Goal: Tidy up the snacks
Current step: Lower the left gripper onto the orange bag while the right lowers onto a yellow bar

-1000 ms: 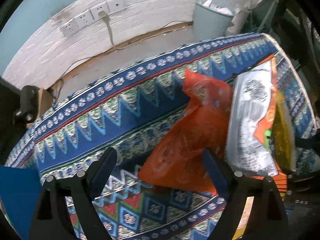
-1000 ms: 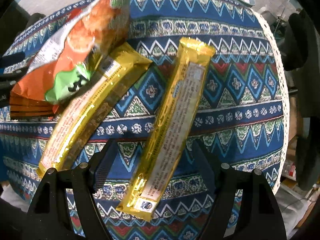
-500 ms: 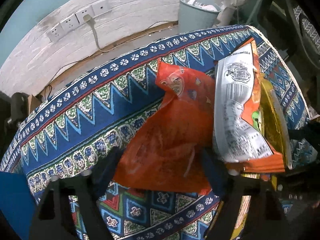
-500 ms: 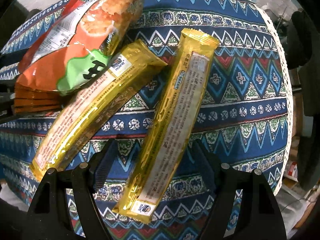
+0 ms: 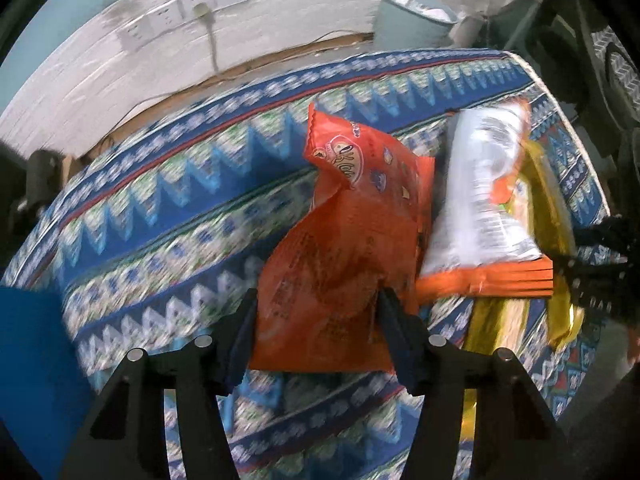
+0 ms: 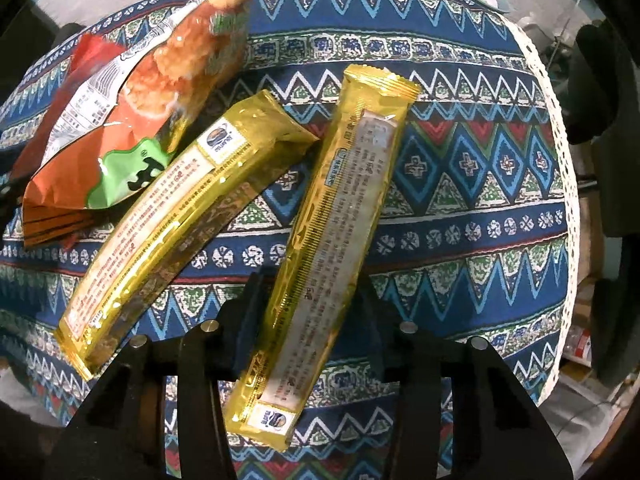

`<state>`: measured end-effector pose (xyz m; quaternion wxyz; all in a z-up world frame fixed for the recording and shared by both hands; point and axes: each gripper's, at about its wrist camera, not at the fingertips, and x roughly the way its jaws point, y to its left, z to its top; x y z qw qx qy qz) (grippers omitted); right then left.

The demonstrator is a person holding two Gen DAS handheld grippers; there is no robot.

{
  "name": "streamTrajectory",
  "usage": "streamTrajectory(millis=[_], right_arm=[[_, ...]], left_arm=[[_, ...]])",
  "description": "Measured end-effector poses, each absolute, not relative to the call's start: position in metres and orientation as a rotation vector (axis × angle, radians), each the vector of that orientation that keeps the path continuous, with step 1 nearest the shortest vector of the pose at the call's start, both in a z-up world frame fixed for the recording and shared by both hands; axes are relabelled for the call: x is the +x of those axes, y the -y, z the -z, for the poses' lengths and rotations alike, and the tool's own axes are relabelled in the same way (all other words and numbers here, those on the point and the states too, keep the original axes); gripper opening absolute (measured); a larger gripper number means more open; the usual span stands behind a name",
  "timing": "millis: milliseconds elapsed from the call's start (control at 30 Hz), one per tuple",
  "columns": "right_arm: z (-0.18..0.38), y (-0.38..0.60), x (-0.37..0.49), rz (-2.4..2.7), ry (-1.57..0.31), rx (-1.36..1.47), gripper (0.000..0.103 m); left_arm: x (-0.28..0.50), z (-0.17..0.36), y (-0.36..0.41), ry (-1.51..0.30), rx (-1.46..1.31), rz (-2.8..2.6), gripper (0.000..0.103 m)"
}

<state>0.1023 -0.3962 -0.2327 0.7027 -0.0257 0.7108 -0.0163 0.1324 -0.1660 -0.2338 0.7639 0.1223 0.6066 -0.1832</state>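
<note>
An orange snack bag (image 5: pixel 348 240) lies crumpled on the patterned tablecloth (image 5: pixel 160 200). My left gripper (image 5: pixel 316 320) points down over its near end, its jaws closing, and both pads squeeze the bag's edges. To the bag's right lies a white-and-orange chip bag (image 5: pixel 480 200), partly on top of a gold bar. In the right wrist view, a long gold wrapped bar (image 6: pixel 340 220) runs between the fingers of my right gripper (image 6: pixel 312 296). Those jaws are closing and the pads touch both of its sides. A second gold bar (image 6: pixel 176 216) lies left of it, partly under the chip bag (image 6: pixel 132 120).
The cloth's lace edge (image 6: pixel 560 160) marks the table's right side, with clutter on the floor beyond. A pale bin (image 5: pixel 412 16) and wall sockets (image 5: pixel 180 16) stand behind the table. A blue object (image 5: pixel 28 360) sits at the lower left.
My left gripper slid over to the orange bag and its jaws narrowed onto it. The right gripper's jaws went from wide apart to closed on the gold bar.
</note>
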Motion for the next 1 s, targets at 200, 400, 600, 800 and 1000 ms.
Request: streamTrajectory(millis=[200,400,600,800,1000], right_arm=[[0.23,0.397,0.108,0.037,-1.576,-0.091,0.044],[0.213,0.399,0.113,0.045,-1.567,-0.053,0.044],[0.212,0.405,0.104,0.044,-1.584,-0.008,0.048],[0.214,0.4,0.102,0.041,-1.589,-0.013,0.054],[0.223,0.394,0.108,0.045,-1.588,-0.013,0.059]], left_arm=[[0.122,0.231,0.138,-1.362,0.257,0.337,0.068],[0.129,0.235,0.136,-1.392,0.133,0.319,0.086],[0.137,0.242,0.165,-1.388,0.202,0.329,0.089],[0.143,0.237,0.18,-1.379,0.183,0.342,0.089],[0.153,0.236,0.166,-1.392,0.023,0.363,0.095]])
